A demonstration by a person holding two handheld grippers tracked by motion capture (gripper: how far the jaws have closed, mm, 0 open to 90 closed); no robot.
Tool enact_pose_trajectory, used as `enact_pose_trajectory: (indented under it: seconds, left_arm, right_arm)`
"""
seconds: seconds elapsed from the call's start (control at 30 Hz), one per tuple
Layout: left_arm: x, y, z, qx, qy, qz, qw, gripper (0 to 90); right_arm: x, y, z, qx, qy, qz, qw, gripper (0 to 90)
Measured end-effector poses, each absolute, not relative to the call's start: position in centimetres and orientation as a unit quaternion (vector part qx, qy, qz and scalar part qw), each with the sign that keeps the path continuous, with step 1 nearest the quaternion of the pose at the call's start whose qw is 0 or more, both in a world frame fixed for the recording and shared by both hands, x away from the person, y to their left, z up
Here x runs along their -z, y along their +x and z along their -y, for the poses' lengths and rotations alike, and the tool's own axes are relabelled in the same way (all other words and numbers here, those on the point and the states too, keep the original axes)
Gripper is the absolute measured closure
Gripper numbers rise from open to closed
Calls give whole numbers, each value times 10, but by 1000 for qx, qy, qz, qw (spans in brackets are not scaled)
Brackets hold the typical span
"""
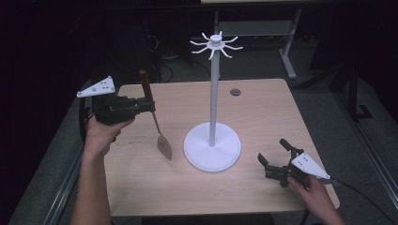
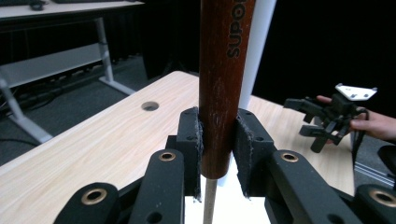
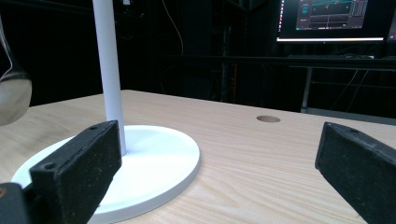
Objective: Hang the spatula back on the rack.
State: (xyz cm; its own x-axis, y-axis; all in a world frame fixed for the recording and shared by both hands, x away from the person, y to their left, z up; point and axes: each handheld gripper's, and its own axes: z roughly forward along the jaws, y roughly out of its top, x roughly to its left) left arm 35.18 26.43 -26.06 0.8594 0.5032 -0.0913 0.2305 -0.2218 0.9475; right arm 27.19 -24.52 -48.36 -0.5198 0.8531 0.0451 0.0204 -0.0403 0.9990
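A spatula with a dark brown wooden handle (image 1: 146, 84) and a metal blade (image 1: 164, 146) hangs upright over the left of the table. My left gripper (image 1: 149, 106) is shut on its handle (image 2: 219, 93), the pads pressing both sides. A white stand with a round base (image 1: 212, 148), a tall pole (image 1: 214, 93) and a ring of hooks (image 1: 216, 44) on top sits mid-table. My right gripper (image 1: 272, 151) rests open at the front right, nothing between its jaws, facing the base (image 3: 144, 163) and pole (image 3: 109, 70). The blade (image 3: 11, 95) shows at that view's left edge.
The wooden table (image 1: 263, 108) has a round cable hole (image 1: 235, 92) near its far edge. A second desk frame (image 1: 288, 42) stands behind it on the floor. A lit monitor (image 3: 327, 18) is in the dark background.
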Motion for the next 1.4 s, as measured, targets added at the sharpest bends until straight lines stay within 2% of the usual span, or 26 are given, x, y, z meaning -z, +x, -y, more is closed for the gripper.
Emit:
enact_pose_trajectory:
  seconds: [0.8, 1.4]
  left_arm:
    - [217, 355, -212, -115, 787, -163, 584, 731]
    - [202, 363, -181, -109, 798, -140, 576, 731]
  right_arm:
    - [484, 272, 245, -626, 360, -607, 333, 0]
    - [484, 272, 245, -625, 359, -607, 333, 0]
